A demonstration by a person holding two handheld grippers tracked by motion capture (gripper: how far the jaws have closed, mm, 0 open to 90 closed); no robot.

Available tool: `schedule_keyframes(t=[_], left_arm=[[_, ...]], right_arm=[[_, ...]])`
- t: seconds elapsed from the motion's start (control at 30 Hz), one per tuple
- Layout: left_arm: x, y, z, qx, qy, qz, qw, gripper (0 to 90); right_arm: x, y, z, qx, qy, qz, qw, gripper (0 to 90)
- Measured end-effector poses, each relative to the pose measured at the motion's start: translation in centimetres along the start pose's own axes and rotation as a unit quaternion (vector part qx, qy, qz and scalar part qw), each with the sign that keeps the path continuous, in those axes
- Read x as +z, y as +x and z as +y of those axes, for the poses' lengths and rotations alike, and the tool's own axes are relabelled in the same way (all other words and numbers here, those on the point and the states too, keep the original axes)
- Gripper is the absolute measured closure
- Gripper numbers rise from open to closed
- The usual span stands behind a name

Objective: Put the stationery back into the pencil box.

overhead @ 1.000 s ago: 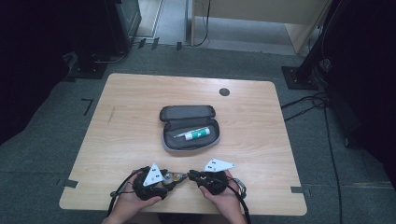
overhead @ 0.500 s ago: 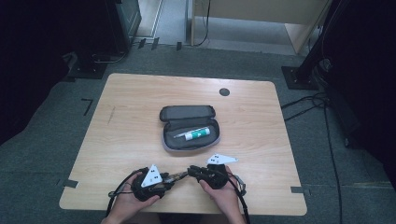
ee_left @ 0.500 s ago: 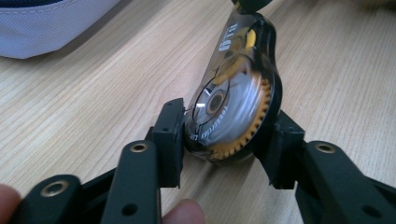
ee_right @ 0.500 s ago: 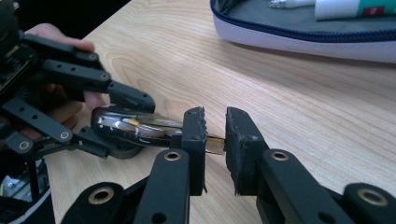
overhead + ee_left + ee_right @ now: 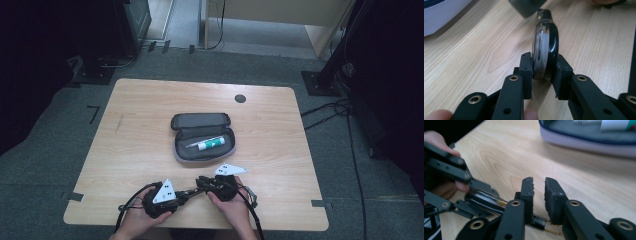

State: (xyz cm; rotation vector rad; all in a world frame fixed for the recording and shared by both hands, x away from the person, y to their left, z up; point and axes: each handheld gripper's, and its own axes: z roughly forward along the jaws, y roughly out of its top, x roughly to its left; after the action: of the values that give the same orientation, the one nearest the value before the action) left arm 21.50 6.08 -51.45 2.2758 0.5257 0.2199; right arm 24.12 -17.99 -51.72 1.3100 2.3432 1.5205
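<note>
A glossy black pen-like thing [image 5: 546, 42] with a gold and clear end [image 5: 541, 222] is held low over the table's front edge. My left gripper [image 5: 544, 66] is shut on it; its jaws have just been closing, and both pads press its sides. In the high view the left gripper [image 5: 186, 192] meets my right gripper [image 5: 200, 180] tip to tip. The right gripper [image 5: 539, 182] has just been opening. A gap shows between its pads, with the thing's end low between them. The left gripper's fingers [image 5: 480, 185] hold the thing's other end.
An open grey zip case [image 5: 202, 137] lies mid-table, with a white and green tube [image 5: 212, 144] inside. The wooden table [image 5: 150, 110] has a dark round cap [image 5: 240, 98] at the back right. Cables trail from both grippers over the front edge.
Both hands stay at the table's front edge with the grippers tip to tip. The right gripper has shifted only slightly.
</note>
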Motion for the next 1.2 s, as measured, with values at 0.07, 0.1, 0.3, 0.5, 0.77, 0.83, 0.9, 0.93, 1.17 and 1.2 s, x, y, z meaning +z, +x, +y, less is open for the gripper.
schedule_keyframes(t=[0.07, 0.1, 0.3, 0.5, 0.77, 0.83, 0.9, 0.93, 1.17, 1.2], left_arm=[[-0.1, 0.2, -0.1, -0.007, -0.007, 0.0, 1.0, 74.5], [-0.2, 0.3, -0.1, -0.009, -0.008, -0.001, 0.9999, 74.5], [-0.4, 0.4, -0.1, -0.017, -0.01, -0.006, 0.9998, 74.7], [-1.3, 0.7, 0.2, -0.018, -0.024, -0.015, 0.9994, 74.8], [-3.0, 1.6, 1.4, -0.023, -0.047, -0.014, 0.9986, 74.7], [-3.3, 2.0, 1.7, -0.026, -0.053, -0.015, 0.9982, 74.8], [-3.4, 2.4, 2.0, -0.034, -0.058, -0.019, 0.9976, 74.7], [-3.5, 2.6, 2.1, -0.043, -0.064, -0.025, 0.9967, 74.7], [-3.7, 3.5, 2.8, -0.055, -0.074, -0.016, 0.9956, 74.7], [-3.7, 3.6, 2.9, -0.052, -0.075, -0.014, 0.9957, 74.8]], right_arm=[[-0.4, 0.1, 0.2, -0.016, -0.01, -0.014, 0.9997, 68.6], [-0.6, 0.2, 0.2, -0.022, -0.012, -0.022, 0.9994, 65.8], [-2.1, -0.1, 0.0, -0.031, -0.032, -0.055, 0.9975, 47.8], [-4.1, -1.4, -0.4, -0.016, -0.03, -0.138, 0.9898, 6.4], [-7.4, -4.6, -1.6, 0.028, -0.017, -0.224, 0.974, 0.0], [-8.2, -5.3, -2.0, 0.027, -0.011, -0.239, 0.9705, 0.0], [-9.0, -5.9, -2.3, 0.027, -0.008, -0.251, 0.9675, 0.0], [-9.5, -6.1, -2.4, 0.026, -0.007, -0.257, 0.9661, 0.0], [-12.5, -8.5, -3.6, 0.048, 0.005, -0.289, 0.9561, 0.0], [-12.6, -8.6, -3.8, 0.044, 0.012, -0.302, 0.9521, 0.0]])
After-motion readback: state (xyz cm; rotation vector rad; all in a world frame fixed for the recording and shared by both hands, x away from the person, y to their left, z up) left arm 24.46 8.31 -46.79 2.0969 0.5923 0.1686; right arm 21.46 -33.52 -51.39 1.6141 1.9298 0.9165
